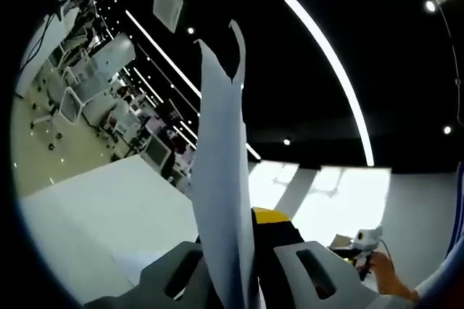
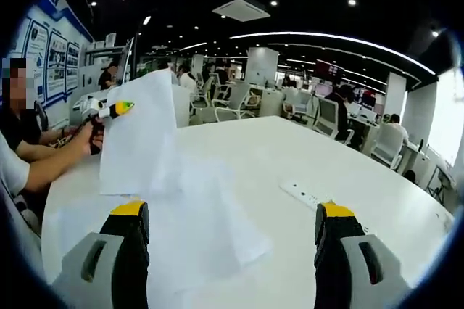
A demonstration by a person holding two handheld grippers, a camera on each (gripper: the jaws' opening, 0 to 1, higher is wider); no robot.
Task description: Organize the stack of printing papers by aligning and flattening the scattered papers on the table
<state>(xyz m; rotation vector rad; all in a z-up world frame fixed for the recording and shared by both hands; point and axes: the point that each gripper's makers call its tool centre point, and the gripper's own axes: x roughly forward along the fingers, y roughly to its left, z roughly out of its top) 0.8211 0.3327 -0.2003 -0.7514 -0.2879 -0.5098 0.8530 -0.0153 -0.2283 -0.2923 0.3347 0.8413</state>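
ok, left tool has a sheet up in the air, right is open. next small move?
Probably lower the raised sheet onto the loose papers lying on the white table. The left tool is shut on that sheet, held upright off the table, while the right tool is open above the papers, free to square the edges after.

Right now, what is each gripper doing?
Left gripper: shut on a sheet of paper, held up on edge.
Right gripper: open, holding nothing, over loose papers on the table.
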